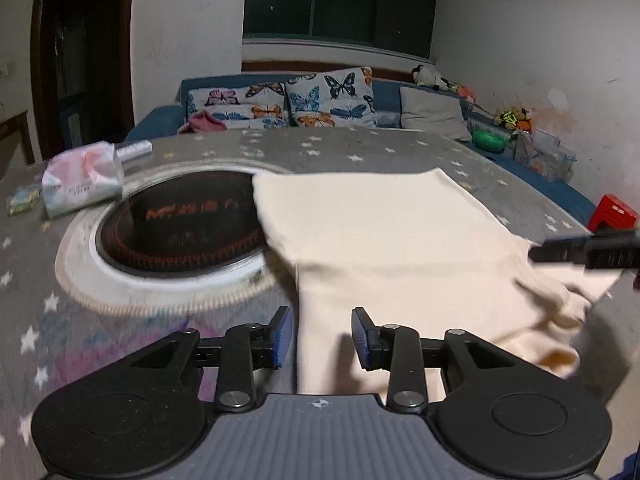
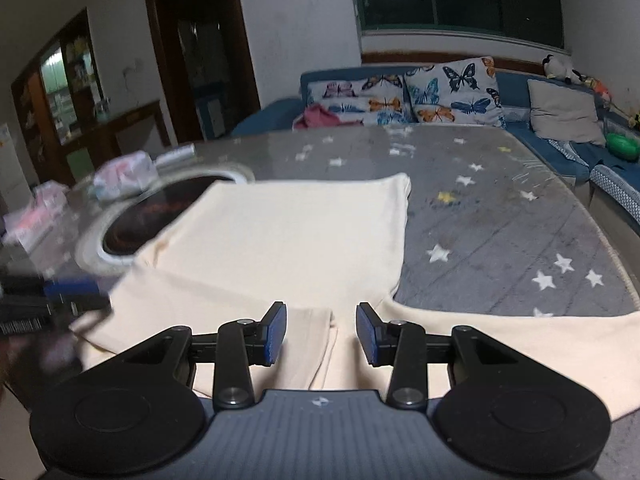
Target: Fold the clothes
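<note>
Cream cloth (image 1: 384,236), a soft garment of pale colour, lies spread on the grey star-patterned table cover (image 2: 500,240). Its far part is flat and smooth, with a straight far edge; its near part is loose, with wrinkles and a vertical fold line. In the left wrist view its corner at 10 o'clock lies over the round black cooktop (image 1: 176,232) set in the table.

The left gripper (image 1: 321,338) hovers over the near edge of the cloth, the fingers apart with only a moderate gap and nothing between them. The right gripper (image 2: 321,334) is the same, open and empty above a fold. I think both are placed at the near edge so they can take it and bring it over.

At 9 o'clock of the cloth is a tissue pack (image 1: 82,184). At 12 o'clock, beyond the table, stands a blue sofa (image 2: 276,114) with butterfly pillows (image 2: 452,92).
</note>
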Available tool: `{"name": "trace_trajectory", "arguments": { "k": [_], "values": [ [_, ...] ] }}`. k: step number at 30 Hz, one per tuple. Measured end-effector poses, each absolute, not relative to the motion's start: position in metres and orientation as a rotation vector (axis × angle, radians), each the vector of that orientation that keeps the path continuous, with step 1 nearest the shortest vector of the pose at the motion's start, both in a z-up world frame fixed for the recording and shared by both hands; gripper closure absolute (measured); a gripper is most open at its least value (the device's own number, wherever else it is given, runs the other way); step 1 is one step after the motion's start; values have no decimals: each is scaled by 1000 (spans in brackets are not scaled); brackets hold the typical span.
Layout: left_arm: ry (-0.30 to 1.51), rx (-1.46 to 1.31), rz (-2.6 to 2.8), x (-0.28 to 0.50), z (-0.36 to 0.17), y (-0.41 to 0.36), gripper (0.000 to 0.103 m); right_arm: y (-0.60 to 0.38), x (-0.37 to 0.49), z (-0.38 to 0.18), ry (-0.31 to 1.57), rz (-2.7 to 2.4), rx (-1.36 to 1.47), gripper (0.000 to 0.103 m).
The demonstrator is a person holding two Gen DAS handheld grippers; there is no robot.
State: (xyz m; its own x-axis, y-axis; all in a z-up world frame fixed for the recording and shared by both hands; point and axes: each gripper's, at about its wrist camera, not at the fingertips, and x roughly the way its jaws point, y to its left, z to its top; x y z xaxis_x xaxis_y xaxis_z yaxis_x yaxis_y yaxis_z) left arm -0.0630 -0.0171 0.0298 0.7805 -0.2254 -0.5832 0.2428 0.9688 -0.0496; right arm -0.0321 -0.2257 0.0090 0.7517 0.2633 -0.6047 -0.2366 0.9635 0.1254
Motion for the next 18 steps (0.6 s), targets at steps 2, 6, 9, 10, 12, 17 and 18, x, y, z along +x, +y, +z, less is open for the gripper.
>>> {"name": "trace_trajectory", "arguments": {
  "k": [2, 6, 9, 10, 12, 17, 18],
  "values": [
    [619, 39, -246, -51, 31, -22, 65, -220, -28, 3, 674, 272, 20, 64],
    [620, 81, -231, -34, 22, -30, 65, -213, -25, -3, 679, 273, -21, 65],
    [620, 106, -219, -25, 17, -34, 65, -212, -23, -6, 689, 273, -25, 76],
    [619, 106, -215, -25, 16, -34, 65, -212, -23, -7, 695, 277, -21, 83],
    [617, 106, -205, -24, 15, -33, 69, -212, -22, -7, 699, 279, -22, 86],
    [612, 105, -181, -24, 12, -31, 85, -208, -21, 1, 652, 284, -41, 95],
    [611, 105, -177, -23, 11, -31, 85, -207, -19, 1, 649, 287, -42, 95]
  ]
}}
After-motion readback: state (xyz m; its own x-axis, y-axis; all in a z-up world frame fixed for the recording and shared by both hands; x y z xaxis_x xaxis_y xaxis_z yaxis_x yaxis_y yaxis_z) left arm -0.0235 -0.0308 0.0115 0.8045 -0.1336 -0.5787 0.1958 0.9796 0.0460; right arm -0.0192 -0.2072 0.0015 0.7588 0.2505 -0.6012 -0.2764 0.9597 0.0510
